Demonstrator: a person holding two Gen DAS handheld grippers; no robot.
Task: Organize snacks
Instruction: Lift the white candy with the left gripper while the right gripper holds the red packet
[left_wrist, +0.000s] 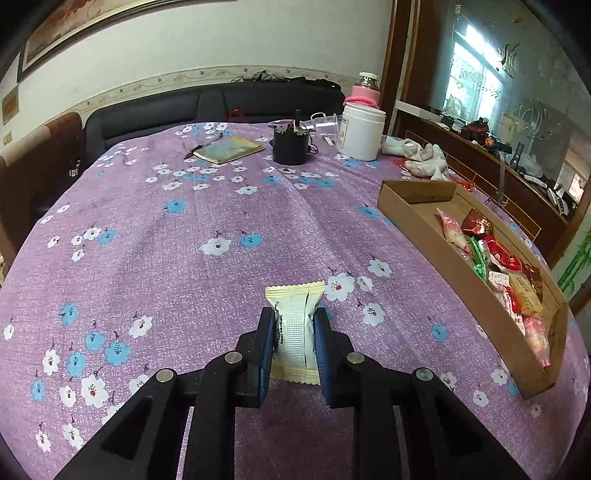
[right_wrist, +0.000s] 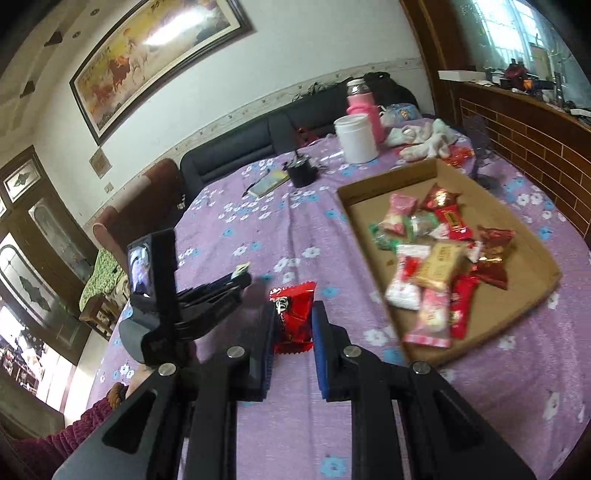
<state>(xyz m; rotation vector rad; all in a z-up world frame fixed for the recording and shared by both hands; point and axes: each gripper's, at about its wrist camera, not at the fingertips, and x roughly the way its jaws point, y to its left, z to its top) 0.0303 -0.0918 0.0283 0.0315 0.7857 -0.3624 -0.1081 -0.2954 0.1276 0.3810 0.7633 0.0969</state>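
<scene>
You are carrying two light, crinkly foil packets, and both will feel slick and springy, since the air inside makes them squash and slip if you pinch hard. Your left gripper is closed across the belly of the cream-and-white snack packet, well short of the cardboard tray and off its near long side. That mid-body hold looks sound; the crimped end seals are flatter but give less to bite on. Your right gripper clamps the red snack packet the same way, just outside the tray's near corner. The pile of wrapped snacks lies inside the tray. Both grippers point forward, roughly level, raised above the floral tablecloth.
</scene>
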